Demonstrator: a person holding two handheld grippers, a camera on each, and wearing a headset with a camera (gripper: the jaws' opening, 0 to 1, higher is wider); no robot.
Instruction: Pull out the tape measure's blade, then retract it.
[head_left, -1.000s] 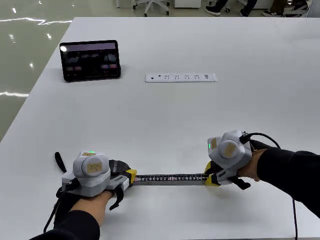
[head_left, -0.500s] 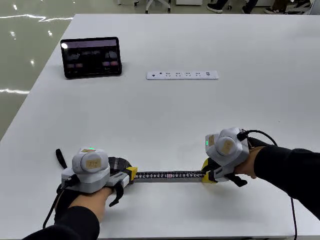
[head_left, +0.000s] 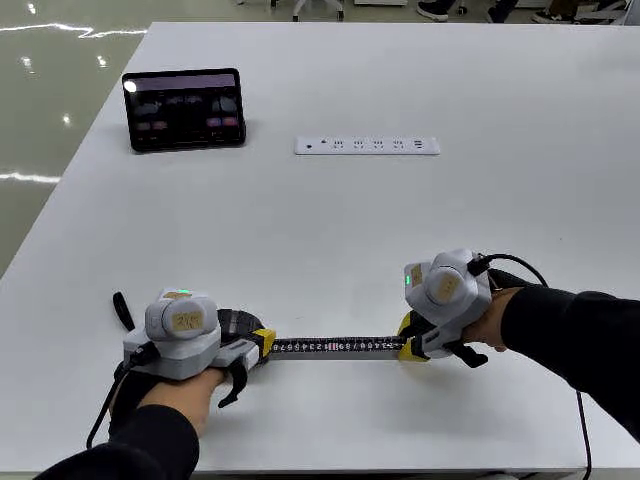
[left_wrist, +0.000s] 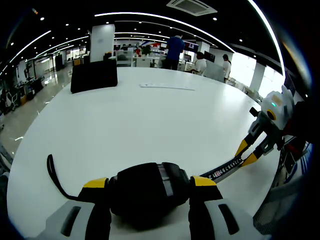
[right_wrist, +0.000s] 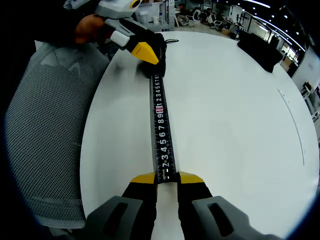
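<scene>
Right gripper (head_left: 406, 348), pinching the blade (head_left: 335, 347) by its end, is edging closer to the case (head_left: 238, 325) than a second ago, left gripper (head_left: 248, 350) clamping that case; pull-out looks done, retraction is just starting, most blade still out.

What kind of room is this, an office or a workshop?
Most likely a big open-plan office or lab: a long white worktable carrying a black tablet and a white power strip, with standing people under long ceiling lights behind it.
</scene>
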